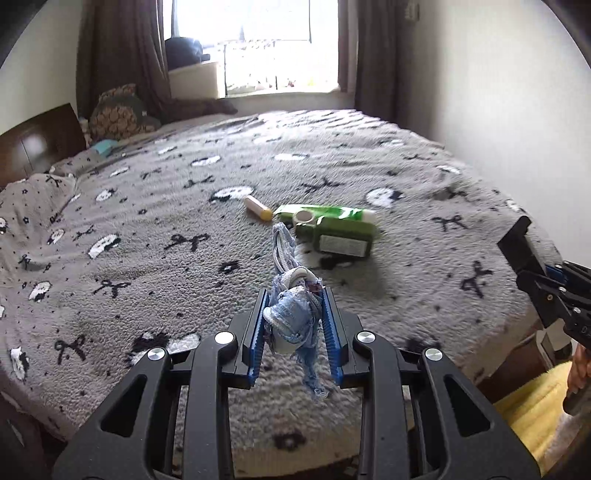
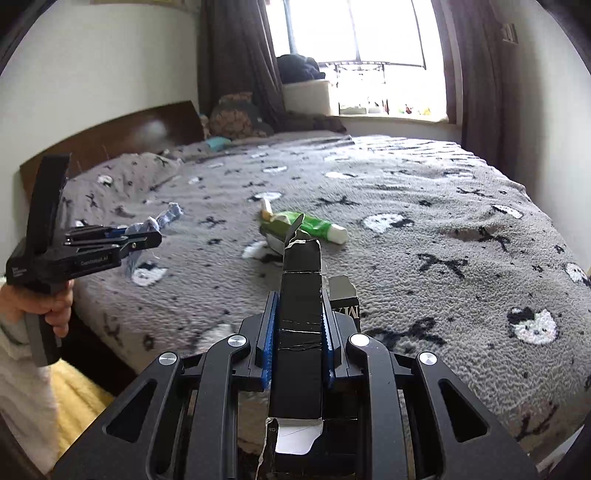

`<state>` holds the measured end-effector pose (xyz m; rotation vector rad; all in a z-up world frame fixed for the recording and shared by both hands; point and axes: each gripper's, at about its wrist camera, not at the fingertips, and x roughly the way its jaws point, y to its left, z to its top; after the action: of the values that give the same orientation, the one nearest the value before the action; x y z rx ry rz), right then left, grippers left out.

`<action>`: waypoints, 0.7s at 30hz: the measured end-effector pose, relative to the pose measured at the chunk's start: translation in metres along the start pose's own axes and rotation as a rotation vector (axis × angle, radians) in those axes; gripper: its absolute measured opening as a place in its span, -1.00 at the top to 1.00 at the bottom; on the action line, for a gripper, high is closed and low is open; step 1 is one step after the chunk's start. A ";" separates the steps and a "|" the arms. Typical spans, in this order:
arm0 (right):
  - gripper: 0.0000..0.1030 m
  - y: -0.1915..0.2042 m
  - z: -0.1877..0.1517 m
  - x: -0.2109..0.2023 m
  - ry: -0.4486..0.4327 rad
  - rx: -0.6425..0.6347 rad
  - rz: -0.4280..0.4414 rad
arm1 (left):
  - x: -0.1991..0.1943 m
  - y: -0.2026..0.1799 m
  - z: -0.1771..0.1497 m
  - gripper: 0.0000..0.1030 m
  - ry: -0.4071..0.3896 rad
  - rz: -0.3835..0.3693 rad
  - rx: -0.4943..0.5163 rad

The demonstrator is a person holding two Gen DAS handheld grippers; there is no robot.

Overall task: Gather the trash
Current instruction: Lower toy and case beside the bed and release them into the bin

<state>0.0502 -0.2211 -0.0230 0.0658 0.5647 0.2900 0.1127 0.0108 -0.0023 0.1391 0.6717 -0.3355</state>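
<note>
A bedroom, seen from two cameras mounted on handheld grippers, both looking across a bed covered by a grey fleece blanket (image 1: pixel 184 192) printed with black bows and white cat faces.

In the left wrist view, the left gripper (image 1: pixel 295 295) fills the 6 o'clock area; its blue fingers (image 1: pixel 258 332) are clamped on a frayed scrap of pale blue and white fabric (image 1: pixel 291 314), lifted clear of the blanket with threads dangling below. At 12 o'clock from the scrap, further up the bed, lies a flattened green carton (image 1: pixel 332 232) with a round white spout, and just beside it at 10 o'clock a small cream tube with a yellow cap (image 1: pixel 258 208). The right gripper (image 1: pixel 532 266) enters at 3 o'clock, seen side-on.

In the right wrist view, the right gripper (image 2: pixel 299 295) is closed on a torn black cardboard box (image 2: pixel 299 332) (its ripped white inner edge shows at 6 o'clock), held above the blanket. The green carton lies beyond it at 12 o'clock. At 9 o'clock a hand (image 2: pixel 48 306) in a pale fluffy sleeve holds the left gripper with its fabric scrap. A dark wooden headboard (image 2: pixel 140 136), dark curtains (image 2: pixel 240 55) and a bright window (image 2: pixel 354 33) stand behind.
</note>
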 end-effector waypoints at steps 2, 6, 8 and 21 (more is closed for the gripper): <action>0.58 0.007 -0.005 -0.015 -0.023 -0.002 0.005 | -0.019 -0.008 -0.007 0.48 -0.029 -0.014 0.013; 0.58 0.022 -0.019 -0.038 -0.047 -0.023 0.011 | -0.050 -0.029 -0.027 0.48 -0.073 -0.039 0.051; 0.58 0.030 -0.026 -0.045 -0.049 -0.038 0.005 | -0.061 -0.040 -0.039 0.48 -0.084 -0.044 0.075; 0.58 0.068 -0.075 -0.073 -0.003 -0.069 -0.012 | -0.067 -0.089 -0.130 0.48 0.002 -0.149 0.076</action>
<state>-0.0658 -0.1785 -0.0387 -0.0035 0.5518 0.2971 -0.0435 -0.0248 -0.0631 0.1622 0.6729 -0.5047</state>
